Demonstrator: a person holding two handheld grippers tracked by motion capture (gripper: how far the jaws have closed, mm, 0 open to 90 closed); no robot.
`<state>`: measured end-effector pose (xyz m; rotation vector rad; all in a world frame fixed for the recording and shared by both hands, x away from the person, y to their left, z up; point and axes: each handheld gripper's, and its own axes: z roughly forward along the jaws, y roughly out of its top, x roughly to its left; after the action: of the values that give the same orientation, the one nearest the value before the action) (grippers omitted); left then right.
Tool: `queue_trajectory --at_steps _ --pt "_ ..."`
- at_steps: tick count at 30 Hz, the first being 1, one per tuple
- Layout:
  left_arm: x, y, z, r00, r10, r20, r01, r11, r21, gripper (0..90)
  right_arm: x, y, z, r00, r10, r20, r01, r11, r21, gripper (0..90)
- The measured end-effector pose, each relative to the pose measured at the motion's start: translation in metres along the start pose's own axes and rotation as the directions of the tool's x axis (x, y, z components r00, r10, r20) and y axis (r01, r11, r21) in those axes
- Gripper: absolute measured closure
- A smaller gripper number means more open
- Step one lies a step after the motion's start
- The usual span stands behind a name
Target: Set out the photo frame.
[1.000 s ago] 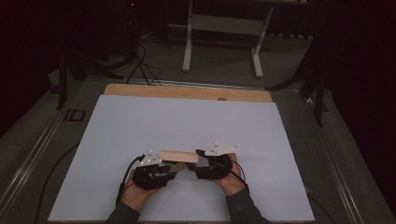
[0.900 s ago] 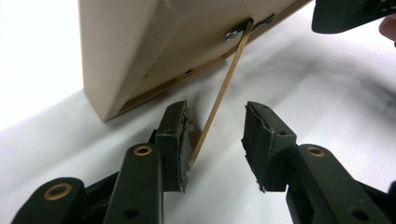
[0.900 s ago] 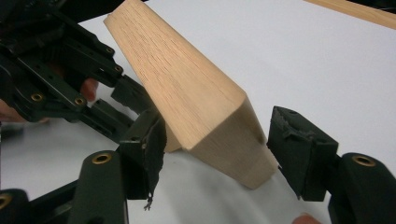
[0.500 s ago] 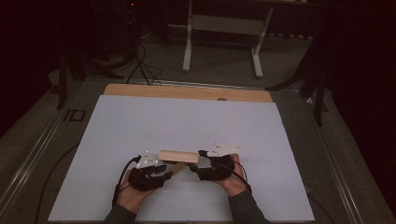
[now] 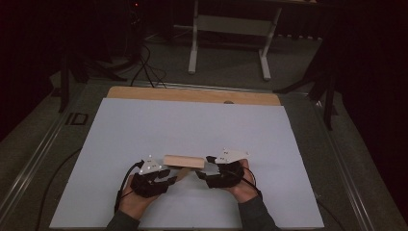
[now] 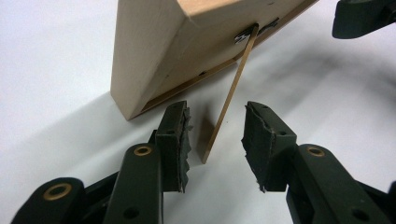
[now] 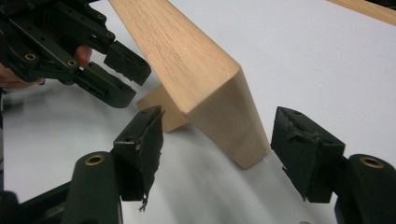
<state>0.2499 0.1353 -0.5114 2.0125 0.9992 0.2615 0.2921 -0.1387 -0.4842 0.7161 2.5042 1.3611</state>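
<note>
A light wooden picture frame (image 5: pixel 184 161) stands on the white sheet, propped on a thin back leg (image 6: pixel 229 100). My left gripper (image 5: pixel 171 175) is at its left end. In the left gripper view the frame's back (image 6: pixel 154 56) rises just ahead, and the gripper (image 6: pixel 215 135) is open with the thin leg between its jaws, untouched. My right gripper (image 5: pixel 201 172) is at the frame's right end. In the right gripper view it (image 7: pixel 219 128) is open, and the frame's end block (image 7: pixel 187 60) sits between the jaws with gaps on both sides. The left gripper (image 7: pixel 116 70) shows beyond the frame.
The white sheet (image 5: pixel 192 125) covers most of the table, with a wooden strip (image 5: pixel 192 95) bare along the far edge. Behind the table stand white desk legs (image 5: pixel 195 43), and cables (image 5: pixel 144 67) lie on the dark floor. Metal rails (image 5: pixel 43 149) run along both sides.
Both hands have eased slightly toward the near edge. The frame stands where it was.
</note>
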Motion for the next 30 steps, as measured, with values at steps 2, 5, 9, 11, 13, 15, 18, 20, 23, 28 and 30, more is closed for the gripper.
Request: queue_trajectory --at_steps 2,5,9,11,13,15,18,20,23,28,30 --pt "0.0 0.0 -0.001 1.0 -0.005 0.003 0.005 1.0 -0.006 60.4 -0.001 -0.001 -0.001 1.0 0.0 -0.002 0.0 1.0 0.0 33.6" --pt "0.0 0.001 -0.001 1.0 -0.003 0.002 0.003 1.0 -0.007 60.7 -0.002 -0.001 -0.002 1.0 -0.001 -0.009 0.001 1.0 0.004 34.0" --pt "0.001 0.001 -0.002 1.0 -0.001 -0.004 0.001 0.9999 -0.011 61.8 -0.003 -0.003 -0.005 0.9995 -0.014 -0.027 0.014 0.9999 0.009 35.3" --pt "0.001 0.001 -0.003 1.0 -0.001 -0.008 0.001 0.9999 -0.013 63.1 -0.005 -0.004 -0.006 0.9996 -0.014 -0.023 0.014 0.9998 0.015 37.0" --pt "0.002 0.001 -0.004 0.9999 0.002 -0.01 -0.002 0.9999 -0.016 65.3 -0.007 -0.004 -0.007 0.9996 -0.009 -0.027 0.01 0.9998 0.017 38.3" --pt "0.002 0.001 -0.004 0.9998 0.002 -0.019 -0.002 0.9997 -0.023 67.4 -0.009 -0.005 -0.008 0.9995 -0.004 -0.033 0.005 0.9997 0.022 39.4" --pt "0.003 0.001 -0.005 0.9996 0.006 -0.028 -0.007 0.9996 -0.026 70.6 -0.011 -0.007 -0.009 0.9991 -0.011 -0.041 0.012 0.9993 0.037 41.2" --pt "0.003 0.002 -0.006 0.9995 0.009 -0.032 -0.009 0.9996 -0.028 72.6 -0.012 -0.008 -0.009 0.9988 -0.011 -0.047 0.013 0.999 0.043 41.5" --pt "0.003 0.002 -0.006 0.9993 0.013 -0.035 -0.014 0.9995 -0.03 75.9 -0.014 -0.008 -0.009 0.9985 -0.003 -0.054 0.005 0.999 0.045 42.8" --pt "0.003 0.002 -0.006 0.9986 0.024 -0.046 -0.026 0.9993 -0.028 80.7 -0.021 -0.01 -0.014 0.9976 0.018 -0.067 -0.014 0.9987 0.049 50.7" --pt "0.003 0.002 -0.006 0.9986 0.023 -0.048 -0.025 0.9992 -0.031 83.0 -0.024 -0.011 -0.016 0.9983 0.026 -0.052 -0.024 0.9988 0.042 55.2"
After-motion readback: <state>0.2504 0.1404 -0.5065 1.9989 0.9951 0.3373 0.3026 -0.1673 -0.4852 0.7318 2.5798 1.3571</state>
